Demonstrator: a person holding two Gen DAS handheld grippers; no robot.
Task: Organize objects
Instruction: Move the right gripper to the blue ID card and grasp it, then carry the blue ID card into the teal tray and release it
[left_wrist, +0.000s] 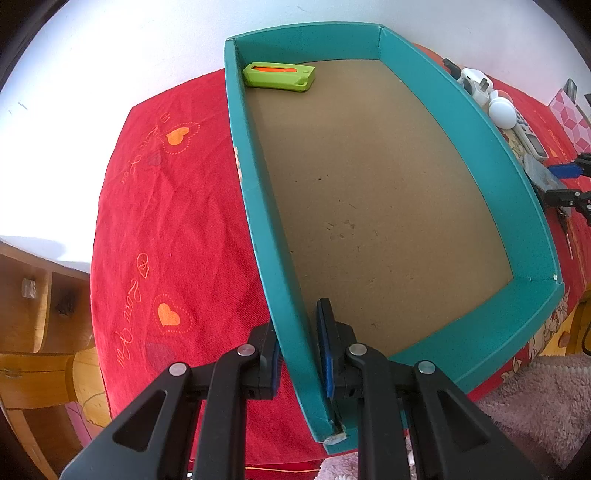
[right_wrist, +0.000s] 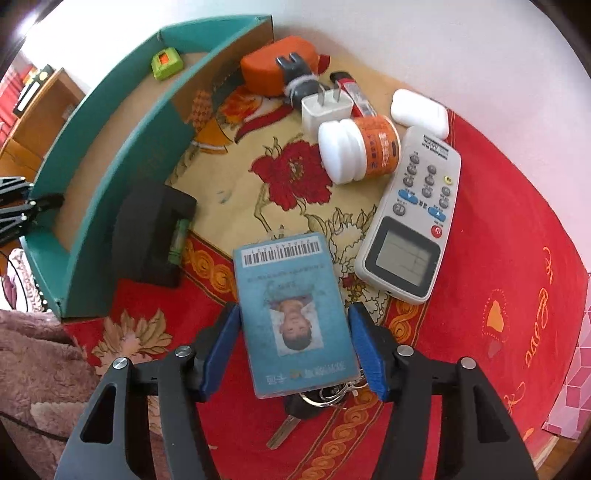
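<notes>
A teal box (left_wrist: 258, 206) with a brown floor lies on the red cloth; a green and orange tool (left_wrist: 279, 75) lies in its far corner. My left gripper (left_wrist: 297, 332) is shut on the box's left wall near the front corner. The box (right_wrist: 107, 155) also shows at the left of the right wrist view. My right gripper (right_wrist: 293, 332) is open around a blue ID card in a clear sleeve (right_wrist: 293, 314) with keys (right_wrist: 295, 413) attached; its blue pads stand beside the card's edges, apart from them.
On the cloth beside the box lie a black level block (right_wrist: 151, 236), a white remote (right_wrist: 413, 218), an orange-labelled jar (right_wrist: 358, 151), a white charger plug (right_wrist: 327, 107), a white case (right_wrist: 419, 112), a red lighter (right_wrist: 354, 94) and an orange pouch (right_wrist: 277, 68). A wooden cabinet (left_wrist: 40, 325) stands at left.
</notes>
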